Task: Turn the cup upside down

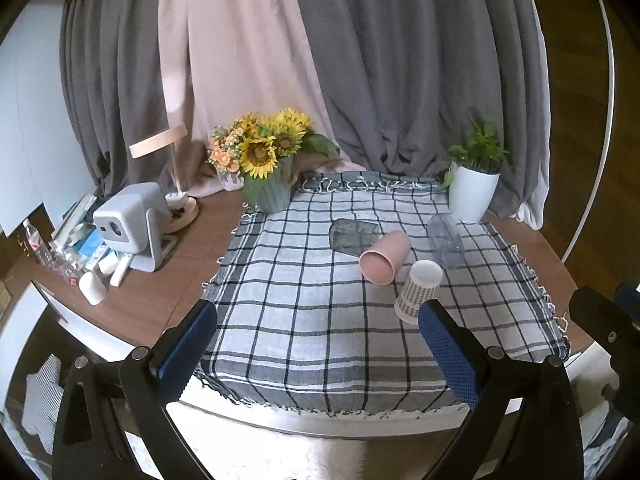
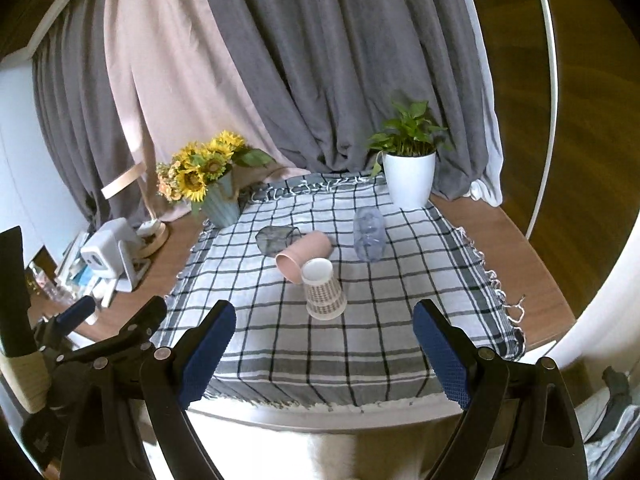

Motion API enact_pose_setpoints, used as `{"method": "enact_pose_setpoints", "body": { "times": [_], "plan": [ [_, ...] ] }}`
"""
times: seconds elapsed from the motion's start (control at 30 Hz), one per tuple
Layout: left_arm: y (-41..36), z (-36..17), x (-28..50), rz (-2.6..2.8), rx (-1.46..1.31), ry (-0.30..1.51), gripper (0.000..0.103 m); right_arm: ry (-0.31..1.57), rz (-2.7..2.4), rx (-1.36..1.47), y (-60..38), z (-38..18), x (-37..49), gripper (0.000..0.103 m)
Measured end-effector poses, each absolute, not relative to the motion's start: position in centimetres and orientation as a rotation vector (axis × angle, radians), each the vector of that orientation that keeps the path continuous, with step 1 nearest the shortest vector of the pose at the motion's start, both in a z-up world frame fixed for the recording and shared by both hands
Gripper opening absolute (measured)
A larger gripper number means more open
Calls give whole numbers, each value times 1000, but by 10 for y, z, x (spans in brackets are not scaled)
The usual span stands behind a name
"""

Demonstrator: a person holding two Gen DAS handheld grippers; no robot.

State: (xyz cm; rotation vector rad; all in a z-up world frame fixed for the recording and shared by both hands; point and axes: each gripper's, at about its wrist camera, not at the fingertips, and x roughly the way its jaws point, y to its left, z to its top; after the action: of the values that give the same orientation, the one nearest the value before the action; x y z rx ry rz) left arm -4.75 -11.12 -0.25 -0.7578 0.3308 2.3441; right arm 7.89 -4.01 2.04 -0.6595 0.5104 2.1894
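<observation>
Several cups rest on a checked cloth [image 1: 320, 320] [image 2: 360, 340]. A patterned white paper cup [image 1: 418, 290] [image 2: 323, 290] stands upside down, base up. A pink cup [image 1: 385, 256] [image 2: 303, 255] lies on its side, mouth toward me, touching the paper cup. A dark clear cup [image 1: 352, 236] [image 2: 276, 238] lies on its side behind it. A clear plastic cup [image 1: 445, 240] [image 2: 369, 238] lies on its side to the right. My left gripper [image 1: 316, 320] is open and empty near the cloth's front. My right gripper [image 2: 324, 324] is open and empty, apart from the cups.
A sunflower vase [image 1: 272, 188] [image 2: 220, 200] stands at the cloth's back left, a white potted plant [image 1: 472, 196] [image 2: 409, 182] at the back right. A small white projector [image 1: 128, 224] [image 2: 106, 254], a lamp and clutter fill the table's left. Curtains hang behind.
</observation>
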Motion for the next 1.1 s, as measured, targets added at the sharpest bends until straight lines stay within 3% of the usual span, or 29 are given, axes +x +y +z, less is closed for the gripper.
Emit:
{"method": "enact_pose_setpoints", "body": {
  "times": [1.1],
  "plan": [
    [-97, 3, -35, 2324, -698, 359, 103, 477, 2163, -623, -40, 27, 90, 90]
  ]
}}
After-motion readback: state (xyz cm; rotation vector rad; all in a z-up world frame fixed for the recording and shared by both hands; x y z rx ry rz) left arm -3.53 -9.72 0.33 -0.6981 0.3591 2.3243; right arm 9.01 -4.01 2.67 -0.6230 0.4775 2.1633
